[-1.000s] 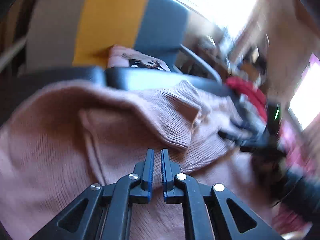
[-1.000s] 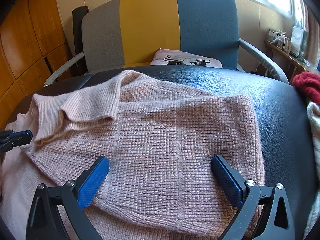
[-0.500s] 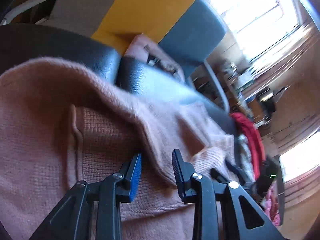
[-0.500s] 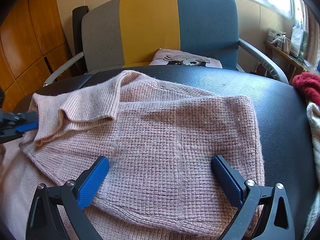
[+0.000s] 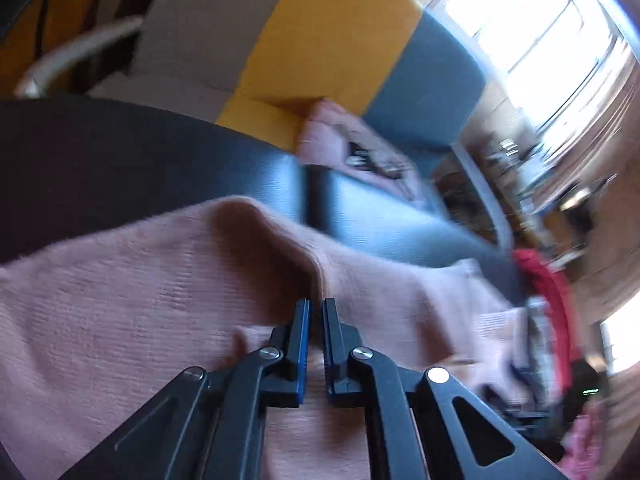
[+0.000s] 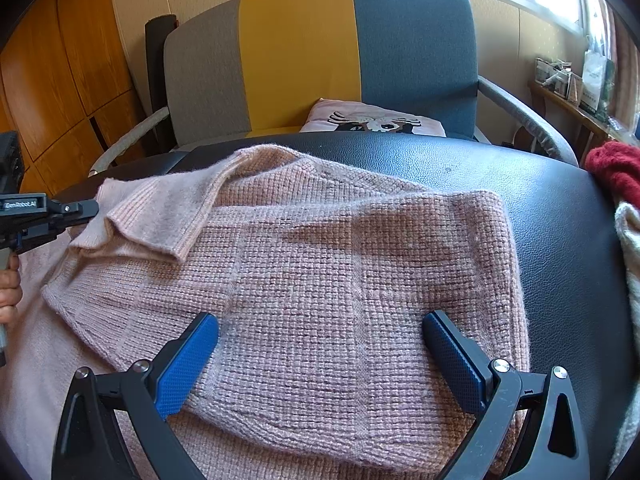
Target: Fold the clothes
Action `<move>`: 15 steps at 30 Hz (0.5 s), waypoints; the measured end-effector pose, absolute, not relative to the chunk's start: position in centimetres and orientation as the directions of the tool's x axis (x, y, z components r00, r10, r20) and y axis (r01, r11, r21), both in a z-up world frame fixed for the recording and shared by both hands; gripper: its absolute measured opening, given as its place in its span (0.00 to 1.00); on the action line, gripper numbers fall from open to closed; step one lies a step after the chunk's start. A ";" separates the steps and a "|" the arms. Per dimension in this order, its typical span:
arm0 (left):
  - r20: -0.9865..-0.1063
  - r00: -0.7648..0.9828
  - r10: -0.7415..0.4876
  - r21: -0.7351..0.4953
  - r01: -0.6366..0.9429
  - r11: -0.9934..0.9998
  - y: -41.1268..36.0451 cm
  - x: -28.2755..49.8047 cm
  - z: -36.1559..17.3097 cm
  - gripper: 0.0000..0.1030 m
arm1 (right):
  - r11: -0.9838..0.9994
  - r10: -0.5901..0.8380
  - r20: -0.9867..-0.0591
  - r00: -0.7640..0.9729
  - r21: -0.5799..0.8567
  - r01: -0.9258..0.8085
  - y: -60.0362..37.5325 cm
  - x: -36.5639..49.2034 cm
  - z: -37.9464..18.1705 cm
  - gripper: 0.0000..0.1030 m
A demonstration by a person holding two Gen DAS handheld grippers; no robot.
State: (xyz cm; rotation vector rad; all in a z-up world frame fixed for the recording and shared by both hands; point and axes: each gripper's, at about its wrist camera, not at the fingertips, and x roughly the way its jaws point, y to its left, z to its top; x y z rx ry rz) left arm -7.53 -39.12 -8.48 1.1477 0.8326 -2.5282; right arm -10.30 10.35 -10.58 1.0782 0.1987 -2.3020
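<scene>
Pinching the ribbed sleeve cuff (image 6: 116, 216) at far left, the left gripper (image 5: 316, 312) has its jaws nearly closed on the knit. The pink sweater (image 6: 340, 280) lies on the black leather surface (image 6: 560, 240), long axis running left-right, sleeve folded across it. Above its near edge the right gripper (image 6: 320, 344) hangs spread wide, holding nothing.
</scene>
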 end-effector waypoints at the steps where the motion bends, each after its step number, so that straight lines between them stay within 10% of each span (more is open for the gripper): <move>1: -0.756 -0.653 -0.035 -0.361 0.461 -0.811 -39.0 -7.3 -8.3 0.04 | -0.819 -0.440 -0.744 -0.503 0.104 0.564 10.3 -10.2 -10.6 1.00; 7: -0.656 -0.744 -0.126 -0.272 0.389 -0.880 -35.0 -5.7 -4.8 0.16 | -0.826 -0.397 -0.767 -0.503 0.059 0.561 9.5 -10.2 -10.2 1.00; 15: -0.739 -0.667 -0.099 -0.142 0.298 -0.944 -32.2 -7.7 -8.0 0.19 | -0.712 -0.567 -0.695 -0.442 0.143 0.688 5.3 -9.3 -5.9 1.00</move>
